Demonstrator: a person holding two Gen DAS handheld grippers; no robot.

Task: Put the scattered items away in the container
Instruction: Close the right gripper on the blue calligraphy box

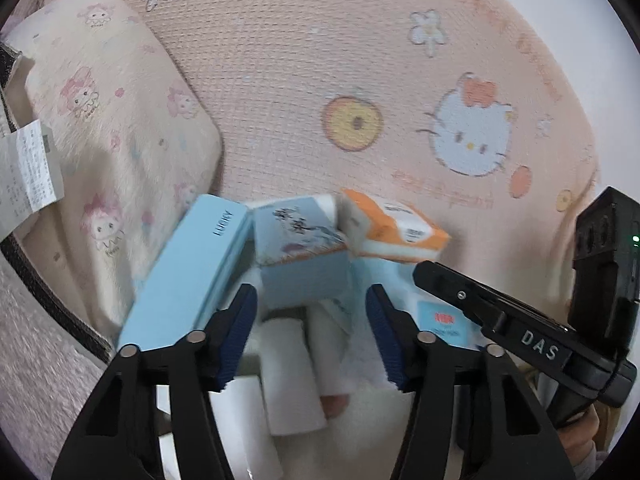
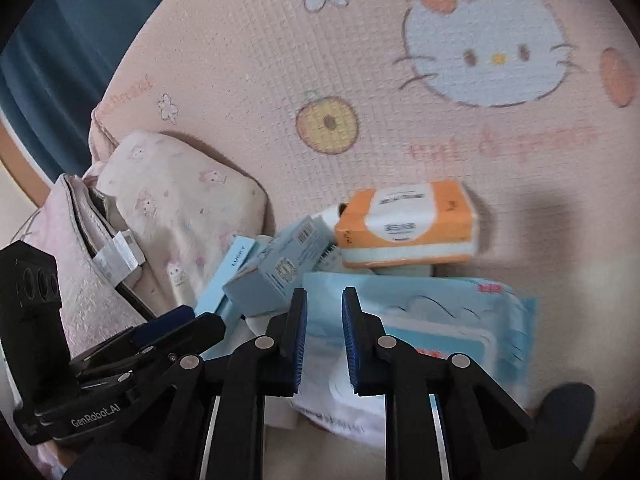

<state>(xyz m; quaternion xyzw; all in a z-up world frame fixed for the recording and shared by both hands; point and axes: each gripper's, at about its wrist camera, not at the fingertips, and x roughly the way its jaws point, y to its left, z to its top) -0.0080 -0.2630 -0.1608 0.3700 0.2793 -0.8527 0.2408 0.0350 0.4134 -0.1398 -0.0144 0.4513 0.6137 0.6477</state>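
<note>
My left gripper (image 1: pixel 310 332) gapes over the pile, gripping nothing. Right gripper (image 2: pixel 323 338) nearly clenched, empty, just before the orange pack (image 2: pixel 404 226)

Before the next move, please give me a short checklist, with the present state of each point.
1. Left gripper open, nothing pinched: ok.
2. Right gripper stands nearly closed over the pale blue soft wipes pack; whether it grips anything: cannot tell.
3. Orange-and-white tissue pack resting stably: not ok, it perches tilted on the pile.
4. Long light-blue cardboard box lying flat: not ok, it leans.
5. Container in view: cannot tell.
</note>
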